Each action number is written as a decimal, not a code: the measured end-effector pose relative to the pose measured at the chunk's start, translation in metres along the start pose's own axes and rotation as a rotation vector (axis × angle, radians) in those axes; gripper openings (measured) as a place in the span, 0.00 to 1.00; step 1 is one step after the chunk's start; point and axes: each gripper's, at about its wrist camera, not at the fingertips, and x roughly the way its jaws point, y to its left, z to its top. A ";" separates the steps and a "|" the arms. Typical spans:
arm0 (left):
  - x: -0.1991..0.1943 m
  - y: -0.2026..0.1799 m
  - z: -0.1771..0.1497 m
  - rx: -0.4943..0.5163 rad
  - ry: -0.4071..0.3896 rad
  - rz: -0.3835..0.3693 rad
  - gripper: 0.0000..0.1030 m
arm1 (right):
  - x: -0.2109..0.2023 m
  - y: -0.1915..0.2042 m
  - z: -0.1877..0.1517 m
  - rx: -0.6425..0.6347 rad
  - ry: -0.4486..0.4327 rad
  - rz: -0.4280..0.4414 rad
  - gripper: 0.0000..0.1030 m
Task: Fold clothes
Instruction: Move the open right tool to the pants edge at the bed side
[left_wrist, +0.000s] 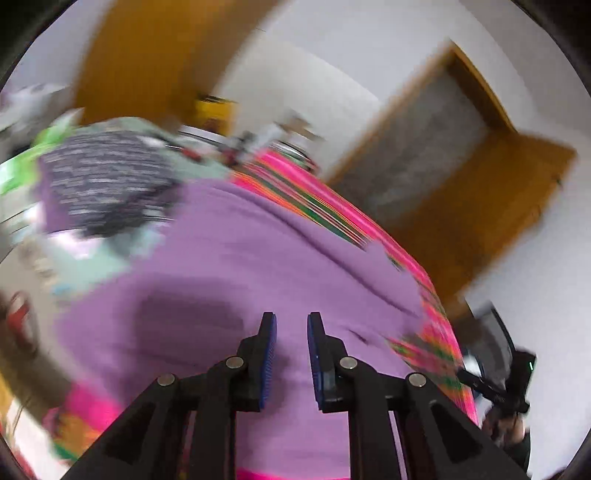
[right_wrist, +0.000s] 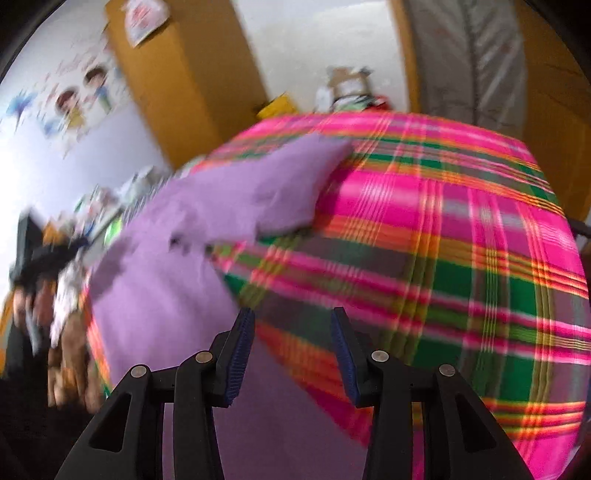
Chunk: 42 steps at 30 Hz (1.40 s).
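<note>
Purple garment (left_wrist: 236, 266) spread flat on pink-and-green plaid cover (right_wrist: 443, 229), filling most of left wrist view; one sleeve (right_wrist: 280, 184) angled out across plaid toward cover's far edge in right wrist view. Both views motion-blurred.

Left gripper (left_wrist: 291, 332) poised over purple garment, jaws parted with bare cloth visible in gap, nothing between blue pads (left_wrist: 271, 354); released. Dark shadow on cloth just left of it.

Right gripper (right_wrist: 291, 332) poised at garment's border with plaid cover, jaws wide apart, left pad over purple, right pad (right_wrist: 343, 354) over plaid; nothing gripped, released.

Pile of other clothes (left_wrist: 103, 177) beside purple garment at cover's far left: dark-and-white striped piece on top, pale green and bright green under it.

Beyond cover: orange-brown door (left_wrist: 480, 206), white wall, yellow box (right_wrist: 277, 105). Cartoon stickers (right_wrist: 77, 99) on wall left of cover. Other hand's gripper (left_wrist: 502, 384) seen at cover's right edge in left wrist view.
</note>
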 end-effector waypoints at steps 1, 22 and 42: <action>0.011 -0.015 -0.002 0.040 0.027 -0.022 0.16 | -0.002 0.000 -0.007 -0.029 0.020 0.006 0.42; 0.095 -0.101 -0.029 0.216 0.236 -0.088 0.16 | -0.012 -0.036 -0.026 -0.251 0.122 -0.020 0.03; 0.141 -0.132 -0.039 0.296 0.316 -0.064 0.16 | -0.092 -0.124 -0.087 -0.104 0.223 -0.062 0.40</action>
